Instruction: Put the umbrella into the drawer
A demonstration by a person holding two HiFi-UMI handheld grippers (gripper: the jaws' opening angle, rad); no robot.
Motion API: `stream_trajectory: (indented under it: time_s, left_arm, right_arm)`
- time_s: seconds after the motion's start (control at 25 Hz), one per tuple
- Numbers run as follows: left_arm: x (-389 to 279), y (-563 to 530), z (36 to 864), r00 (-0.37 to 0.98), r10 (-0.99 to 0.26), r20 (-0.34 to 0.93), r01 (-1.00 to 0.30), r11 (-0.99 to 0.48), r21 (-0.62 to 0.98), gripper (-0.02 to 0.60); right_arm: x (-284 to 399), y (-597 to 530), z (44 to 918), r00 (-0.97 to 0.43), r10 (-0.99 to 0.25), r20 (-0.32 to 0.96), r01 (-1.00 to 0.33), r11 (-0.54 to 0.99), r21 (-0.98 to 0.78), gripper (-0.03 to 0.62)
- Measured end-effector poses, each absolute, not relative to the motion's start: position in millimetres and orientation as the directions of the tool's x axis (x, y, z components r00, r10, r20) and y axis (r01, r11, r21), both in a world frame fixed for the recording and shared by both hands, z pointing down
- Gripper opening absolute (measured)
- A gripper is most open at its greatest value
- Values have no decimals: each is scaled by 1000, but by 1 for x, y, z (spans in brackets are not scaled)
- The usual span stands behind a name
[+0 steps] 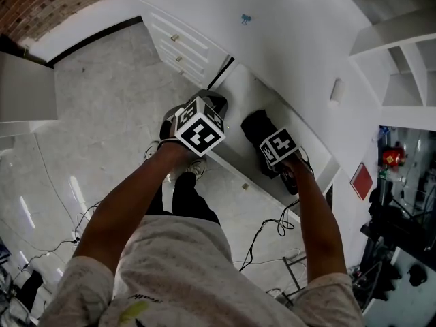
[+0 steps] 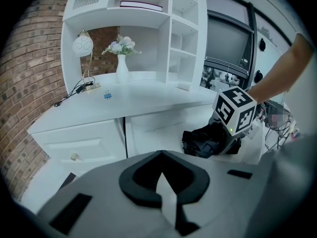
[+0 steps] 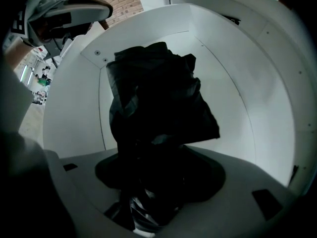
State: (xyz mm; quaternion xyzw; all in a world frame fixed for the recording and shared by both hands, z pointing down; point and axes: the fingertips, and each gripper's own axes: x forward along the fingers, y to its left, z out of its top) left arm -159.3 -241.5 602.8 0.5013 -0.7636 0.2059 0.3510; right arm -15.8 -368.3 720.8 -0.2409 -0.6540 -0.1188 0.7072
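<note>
Step in hand, as I judge it: placement. The right gripper (image 1: pixel 267 142) is pinched shut on one end of the folded black umbrella (image 3: pixel 157 103), which it holds inside the open white drawer (image 3: pixel 237 103), over the drawer's floor. I cannot tell whether the fabric rests on that floor or hangs just above it. The umbrella's long axis runs straight out along the right gripper's jaws and, from the head view, roughly along the drawer's length. The free end points away from the holding hand, toward the drawer's far wall on the person's left. The canopy is loosely bunched, not strapped tight. The left gripper (image 2: pixel 160 168) has its jaws pressed together on nothing and sits near the drawer's front edge, to the left of the umbrella. Next move likely calls for settling the bundle flat on the floor, spreading the right jaws, and drawing back without snagging loose fabric. Watch that no cloth lies over the drawer's rim.
</note>
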Motion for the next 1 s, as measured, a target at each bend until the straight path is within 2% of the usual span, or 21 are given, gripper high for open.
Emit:
stream_trajectory:
  time_s: [1.0]
  left_arm:
    - [-151, -243, 608, -242, -586, 773, -918, 397, 14, -3]
  right_arm:
    - [-17, -369, 724, 121, 191, 974, 462, 857, -226, 273]
